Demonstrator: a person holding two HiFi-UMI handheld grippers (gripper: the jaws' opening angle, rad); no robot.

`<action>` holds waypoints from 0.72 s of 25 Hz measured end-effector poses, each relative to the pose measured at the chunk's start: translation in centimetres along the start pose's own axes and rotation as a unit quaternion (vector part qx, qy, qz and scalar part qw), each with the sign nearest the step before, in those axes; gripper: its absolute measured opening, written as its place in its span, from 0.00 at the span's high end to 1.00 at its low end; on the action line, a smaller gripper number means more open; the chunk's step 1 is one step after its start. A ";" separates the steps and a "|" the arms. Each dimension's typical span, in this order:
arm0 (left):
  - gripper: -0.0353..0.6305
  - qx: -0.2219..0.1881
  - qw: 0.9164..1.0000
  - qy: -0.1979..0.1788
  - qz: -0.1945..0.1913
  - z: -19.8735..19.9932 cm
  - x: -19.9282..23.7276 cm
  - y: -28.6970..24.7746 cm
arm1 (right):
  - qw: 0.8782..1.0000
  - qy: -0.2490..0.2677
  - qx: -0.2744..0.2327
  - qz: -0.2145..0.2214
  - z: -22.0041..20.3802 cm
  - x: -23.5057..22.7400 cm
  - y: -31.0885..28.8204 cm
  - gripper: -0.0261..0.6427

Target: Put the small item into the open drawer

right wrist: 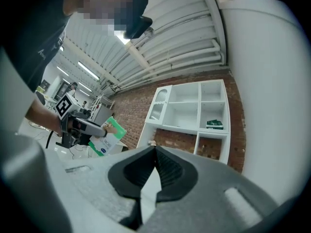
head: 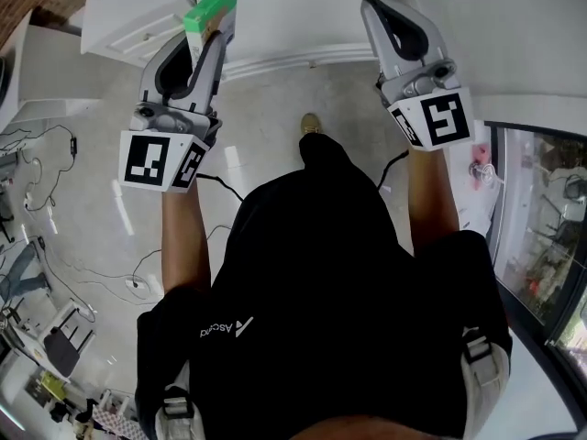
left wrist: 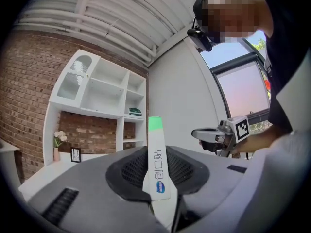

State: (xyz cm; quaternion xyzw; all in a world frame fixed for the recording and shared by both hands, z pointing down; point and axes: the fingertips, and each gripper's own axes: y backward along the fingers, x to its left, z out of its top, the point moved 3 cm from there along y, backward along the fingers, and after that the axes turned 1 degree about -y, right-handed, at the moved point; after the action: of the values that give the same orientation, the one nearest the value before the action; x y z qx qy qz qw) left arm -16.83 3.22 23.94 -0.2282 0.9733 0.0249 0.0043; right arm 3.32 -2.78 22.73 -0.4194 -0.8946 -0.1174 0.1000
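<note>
A small white carton with a green end (head: 210, 9) sticks up from between the jaws of my left gripper (head: 212, 37), which is shut on it. In the left gripper view the carton (left wrist: 157, 165) stands edge-on between the dark pads, its blue logo low down. My right gripper (head: 382, 9) is held up at the same height to the right, shut with nothing in it; its pads meet in the right gripper view (right wrist: 155, 148). Both grippers point toward a white cabinet (head: 284, 21). No open drawer shows in any view.
A white shelf unit (left wrist: 99, 93) stands against a brick wall, with a green box (right wrist: 214, 124) on one shelf. Cables (head: 55, 145) lie on the pale floor at the left. A glass door (head: 541, 218) is at the right. The person's body fills the lower head view.
</note>
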 end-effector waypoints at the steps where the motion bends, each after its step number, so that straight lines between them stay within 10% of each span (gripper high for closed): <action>1: 0.81 0.007 1.000 -0.001 0.000 -0.5 0.2 -0.5 | 1.000 -0.001 0.000 0.002 -0.3 -0.4 -0.4 0.96; 18: 0.81 0.177 0.984 0.011 -0.025 -11.3 3.4 -17.1 | 0.998 -0.042 0.013 0.053 -9.4 -13.3 -8.2 0.96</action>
State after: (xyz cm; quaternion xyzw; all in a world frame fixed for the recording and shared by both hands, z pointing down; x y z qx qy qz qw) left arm -12.23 -14.13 34.38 -0.2483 0.9563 -0.1502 0.0348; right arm 6.06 -20.25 26.93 -0.4690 -0.8762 -0.0827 0.0742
